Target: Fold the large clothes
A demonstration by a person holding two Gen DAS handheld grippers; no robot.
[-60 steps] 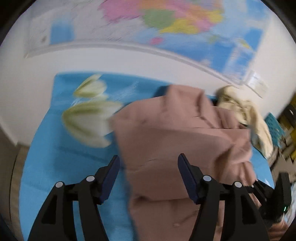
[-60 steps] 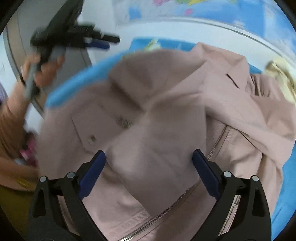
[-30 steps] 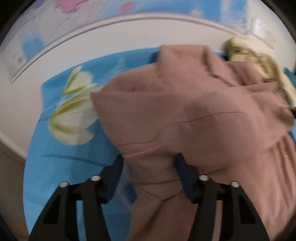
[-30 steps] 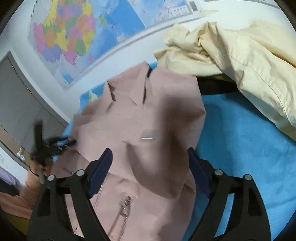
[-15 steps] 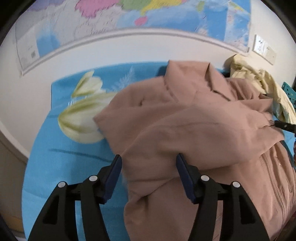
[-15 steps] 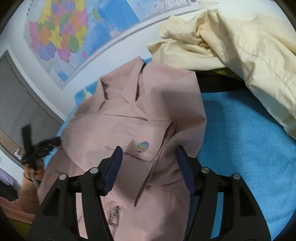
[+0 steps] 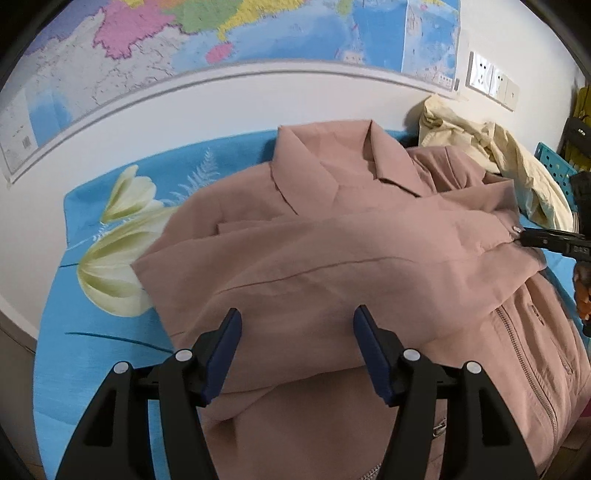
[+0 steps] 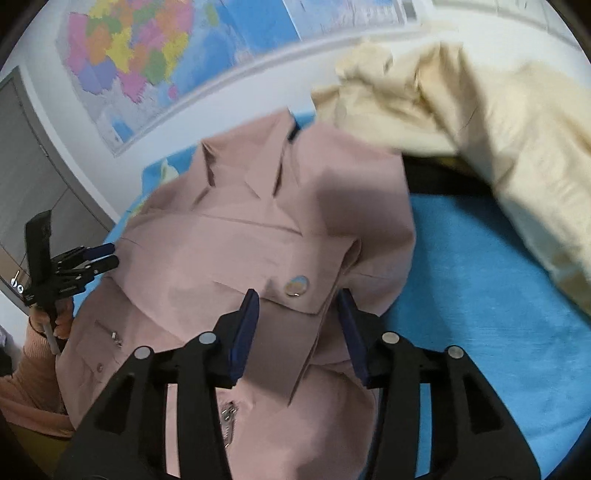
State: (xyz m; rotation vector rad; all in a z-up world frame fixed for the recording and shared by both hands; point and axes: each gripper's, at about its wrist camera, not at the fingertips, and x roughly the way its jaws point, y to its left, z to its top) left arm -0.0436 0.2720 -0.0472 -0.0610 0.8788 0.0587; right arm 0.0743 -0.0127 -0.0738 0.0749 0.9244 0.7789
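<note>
On a blue floral sheet [image 7: 110, 354] below a wall map [image 7: 258, 33] whose print is too small to read, the pink jacket [image 7: 332, 258] lies beside a cream garment [image 8: 480, 122], left gripper [image 7: 297, 328] open above it, right gripper [image 8: 297, 306], jaws just closing, straddling its cuff.

I could read no text anywhere. The map [image 7: 280, 29] on the wall carried lettering and a small code square at its left edge, but all of it was too small and blurred.
</note>
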